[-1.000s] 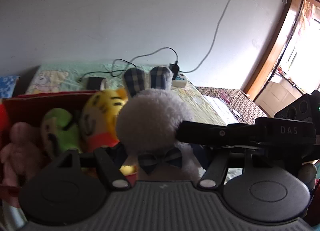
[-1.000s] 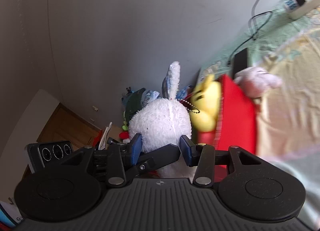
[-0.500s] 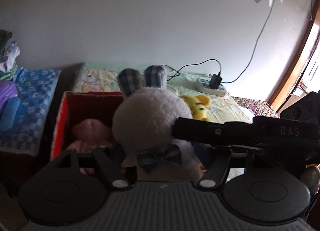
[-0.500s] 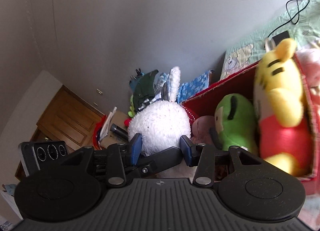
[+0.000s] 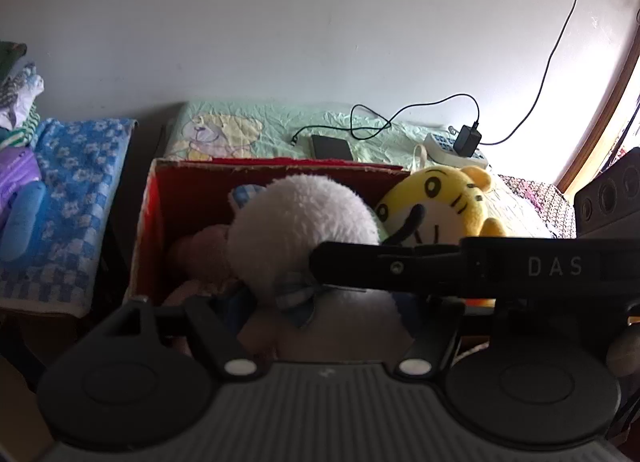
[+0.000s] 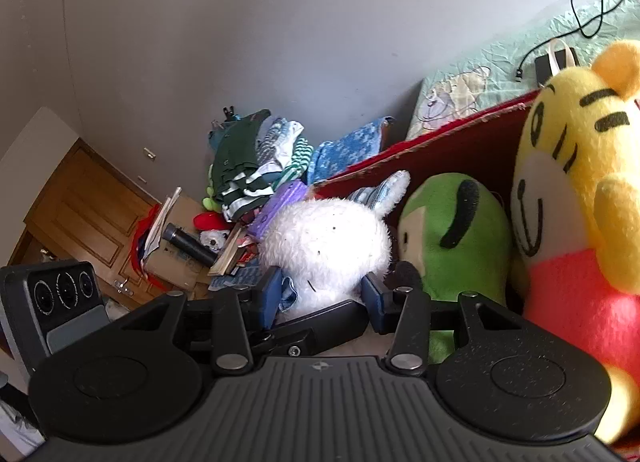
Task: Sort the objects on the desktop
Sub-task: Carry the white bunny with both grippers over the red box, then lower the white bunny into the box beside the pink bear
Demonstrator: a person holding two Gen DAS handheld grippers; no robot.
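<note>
A white bunny plush (image 5: 300, 221) with a checked bow hangs head-down into the red box (image 5: 280, 165), its ears tipped toward the box's far wall. My left gripper (image 5: 324, 314) is shut on its body. My right gripper (image 6: 324, 294) is shut on the bunny (image 6: 324, 246) too, blue pads pressing both sides; its black finger crosses the left wrist view. A yellow tiger plush (image 5: 440, 197), a green plush (image 6: 452, 229) and a pink plush (image 5: 200, 250) sit in the box around it. The box wall (image 6: 440, 133) rises behind the bunny.
Behind the box on the pale green bedcover lie a black device (image 5: 331, 147) and a power strip (image 5: 456, 145) with a charger and cable. A blue checked cloth (image 5: 68, 189) lies left of the box. Clothes (image 6: 256, 165), clutter and a wooden cabinet (image 6: 80, 201) fill the corner.
Both grippers have carried the bunny over the red box and down into it. Its head has tipped forward, so the ears now point away. The tiger now sits right of it.
</note>
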